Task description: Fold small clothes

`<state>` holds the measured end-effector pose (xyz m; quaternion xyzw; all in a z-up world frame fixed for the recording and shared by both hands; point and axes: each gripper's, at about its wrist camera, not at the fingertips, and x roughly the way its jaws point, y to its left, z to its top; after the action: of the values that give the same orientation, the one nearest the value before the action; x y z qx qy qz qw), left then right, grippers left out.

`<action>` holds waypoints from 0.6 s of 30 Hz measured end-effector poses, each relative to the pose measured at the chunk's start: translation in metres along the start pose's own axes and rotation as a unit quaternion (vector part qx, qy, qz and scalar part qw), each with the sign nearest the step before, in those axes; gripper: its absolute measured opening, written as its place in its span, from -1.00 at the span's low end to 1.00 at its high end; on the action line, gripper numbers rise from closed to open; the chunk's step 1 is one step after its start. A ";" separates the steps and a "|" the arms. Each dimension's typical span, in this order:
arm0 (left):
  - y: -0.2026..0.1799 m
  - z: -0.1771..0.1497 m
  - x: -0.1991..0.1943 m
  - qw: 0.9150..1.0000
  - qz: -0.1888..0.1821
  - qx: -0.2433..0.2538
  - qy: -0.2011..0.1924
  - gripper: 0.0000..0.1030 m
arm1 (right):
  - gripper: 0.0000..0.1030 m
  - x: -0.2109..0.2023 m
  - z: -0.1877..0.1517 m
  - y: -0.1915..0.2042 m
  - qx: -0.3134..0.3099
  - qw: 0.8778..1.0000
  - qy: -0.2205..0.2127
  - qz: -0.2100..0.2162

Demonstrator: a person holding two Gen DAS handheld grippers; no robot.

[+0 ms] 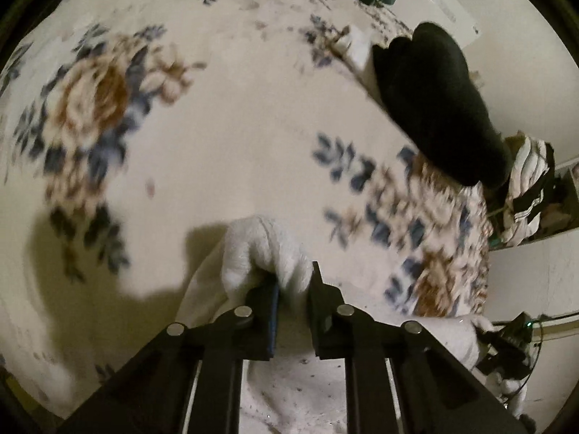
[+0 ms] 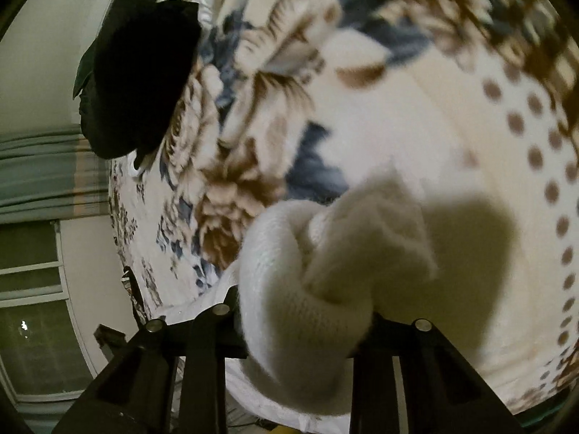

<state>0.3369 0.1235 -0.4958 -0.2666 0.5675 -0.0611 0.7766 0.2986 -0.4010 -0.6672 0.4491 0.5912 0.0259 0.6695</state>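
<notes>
The left gripper pinched a bunched fold of the white garment between its fingers, the cloth trailing back beneath it and off to its right. The right gripper was wrapped in the same white knit fabric, which bulged over and hid its fingers, so whether they were pressed together could not be told. A dark garment lay ahead and to the right of the left gripper on the floral blanket
</notes>
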 end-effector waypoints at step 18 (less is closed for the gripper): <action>0.001 0.048 0.037 0.998 -0.001 0.014 0.069 -0.41 | 0.46 0.030 0.056 0.030 -0.011 0.998 0.026 -0.064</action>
<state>0.3938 0.1264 -0.5173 -0.2513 0.6181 -0.0885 0.7395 0.3683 -0.3987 -0.6770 0.4023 0.6358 0.0011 0.6588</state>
